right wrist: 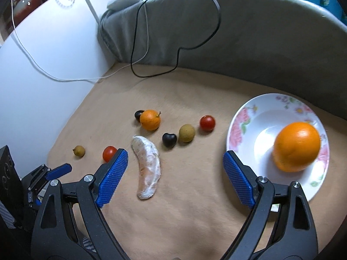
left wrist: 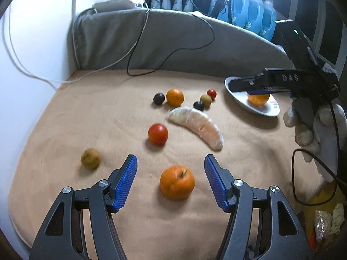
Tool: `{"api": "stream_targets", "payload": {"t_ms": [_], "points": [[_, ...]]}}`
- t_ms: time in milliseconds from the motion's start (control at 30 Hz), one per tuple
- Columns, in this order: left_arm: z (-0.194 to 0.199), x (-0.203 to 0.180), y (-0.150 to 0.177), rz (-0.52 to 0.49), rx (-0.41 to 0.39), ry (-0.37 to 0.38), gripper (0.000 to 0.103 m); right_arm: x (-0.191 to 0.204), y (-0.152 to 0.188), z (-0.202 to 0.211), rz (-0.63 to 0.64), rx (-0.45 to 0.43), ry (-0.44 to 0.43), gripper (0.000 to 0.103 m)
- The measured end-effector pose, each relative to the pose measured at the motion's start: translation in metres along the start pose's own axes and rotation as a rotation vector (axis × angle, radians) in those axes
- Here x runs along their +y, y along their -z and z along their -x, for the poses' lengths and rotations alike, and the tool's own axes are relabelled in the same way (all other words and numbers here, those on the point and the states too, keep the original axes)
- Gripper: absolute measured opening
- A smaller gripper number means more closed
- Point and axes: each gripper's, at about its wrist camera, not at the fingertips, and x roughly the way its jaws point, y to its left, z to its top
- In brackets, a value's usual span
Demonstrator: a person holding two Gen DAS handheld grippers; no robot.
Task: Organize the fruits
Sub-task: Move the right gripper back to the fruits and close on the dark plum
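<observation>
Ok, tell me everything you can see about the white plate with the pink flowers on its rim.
The white, glossy shallow plate with pink flowers and green leaves printed around its rim looks ceramic. It lies flat on the beige blanket, near the grey cushion. A large orange rests inside, right of centre. The right gripper, open and empty, hovers beside it; from the left wrist view its black body hides part of the plate.

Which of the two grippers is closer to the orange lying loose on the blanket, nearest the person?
Left. The left gripper is open with that orange between its blue fingers, untouched. The right gripper is far off beside the plate.
</observation>
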Motion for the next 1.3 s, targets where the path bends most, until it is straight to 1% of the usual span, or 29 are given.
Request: {"api": "stream_targets", "payload": {"t_ms": [100, 167, 300, 367, 467, 533, 633, 733, 833, 1000, 1133, 1300], "points": [[-0.001, 0.0, 0.008, 0.004, 0.012, 0.004, 0.064, 0.0, -0.003, -0.011, -0.022, 0.029, -0.029, 0.091], [-0.003, 0.001, 0.011, 0.01, 0.021, 0.007, 0.064, -0.003, -0.005, -0.018, -0.06, 0.059, -0.068, 0.083], [-0.006, 0.003, 0.015, 0.018, 0.031, 0.018, 0.064, -0.011, -0.008, -0.036, -0.161, 0.117, -0.108, 0.069], [-0.008, 0.003, 0.016, 0.018, 0.034, 0.025, 0.064, -0.015, -0.009, -0.045, -0.211, 0.142, -0.127, 0.06], [-0.011, 0.003, 0.018, 0.017, 0.04, 0.032, 0.064, -0.018, -0.01, -0.057, -0.259, 0.16, -0.127, 0.058], [-0.012, 0.003, 0.019, 0.016, 0.04, 0.035, 0.064, -0.019, -0.01, -0.062, -0.283, 0.162, -0.125, 0.055], [-0.015, 0.005, 0.02, 0.015, 0.043, 0.04, 0.064, -0.021, -0.012, -0.072, -0.332, 0.168, -0.139, 0.052], [-0.019, 0.005, 0.02, 0.015, 0.048, 0.044, 0.062, -0.021, -0.015, -0.078, -0.352, 0.167, -0.131, 0.048], [-0.02, 0.004, 0.022, 0.01, 0.052, 0.053, 0.061, -0.022, -0.018, -0.083, -0.372, 0.165, -0.123, 0.047], [-0.025, 0.004, 0.021, 0.008, 0.059, 0.058, 0.06, -0.018, -0.021, -0.091, -0.373, 0.172, -0.112, 0.043], [-0.03, 0.006, 0.02, 0.011, 0.068, 0.059, 0.056, -0.016, -0.024, -0.093, -0.366, 0.173, -0.094, 0.042], [-0.033, 0.007, 0.021, 0.013, 0.069, 0.062, 0.053, -0.013, -0.025, -0.096, -0.35, 0.176, -0.061, 0.035]]}}
